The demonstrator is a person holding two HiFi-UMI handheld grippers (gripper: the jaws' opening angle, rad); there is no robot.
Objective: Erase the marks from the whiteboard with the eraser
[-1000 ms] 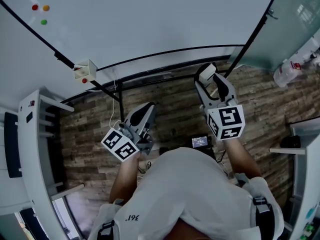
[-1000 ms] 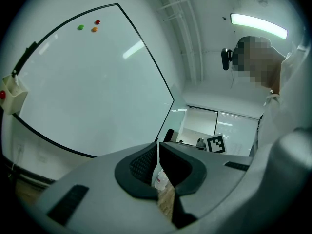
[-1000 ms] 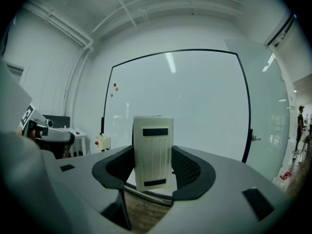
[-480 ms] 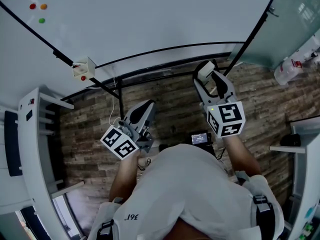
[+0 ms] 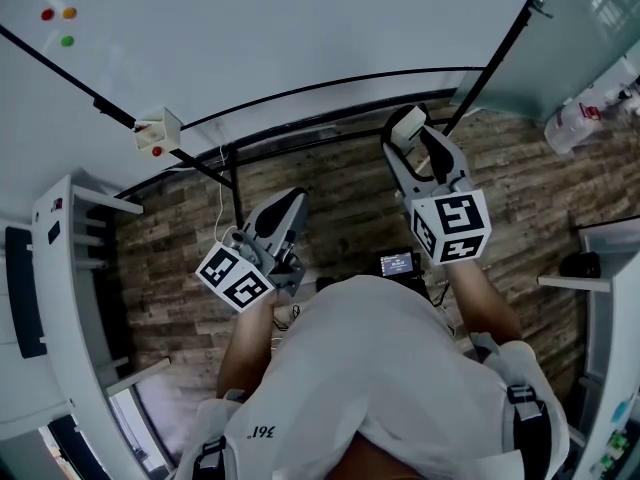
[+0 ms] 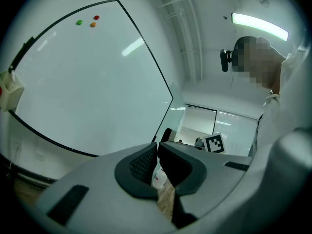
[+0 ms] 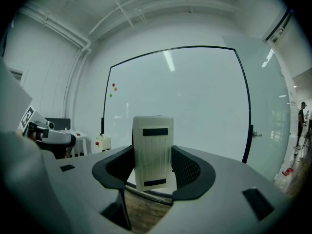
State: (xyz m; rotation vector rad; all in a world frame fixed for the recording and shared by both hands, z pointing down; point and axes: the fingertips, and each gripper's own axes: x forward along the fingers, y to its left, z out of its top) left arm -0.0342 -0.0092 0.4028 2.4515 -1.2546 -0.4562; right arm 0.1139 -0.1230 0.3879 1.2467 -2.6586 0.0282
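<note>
The whiteboard (image 5: pixel 300 38) fills the top of the head view, and I make out no marks on its surface. My right gripper (image 5: pixel 405 133) is shut on a white eraser (image 5: pixel 404 125), held upright just below the board's lower edge. In the right gripper view the eraser (image 7: pixel 153 150) stands between the jaws, facing the whiteboard (image 7: pixel 195 106). My left gripper (image 5: pixel 283 211) hangs lower, over the floor, shut with nothing in it. In the left gripper view its pads (image 6: pixel 144 165) meet at the tips, and the whiteboard (image 6: pixel 87 82) lies off to the left.
Three small magnets (image 5: pixel 55 20) sit at the board's upper left. A white box with a red button (image 5: pixel 153 132) hangs on the frame. A white rack (image 5: pixel 70 268) stands at the left, a spray bottle (image 5: pixel 575 123) and a glass wall (image 5: pixel 590 28) at the right. Wooden floor (image 5: pixel 340 208) lies below.
The whole head view has slid slightly upward. Both grippers keep about the same places relative to the board, and the right one still holds the eraser.
</note>
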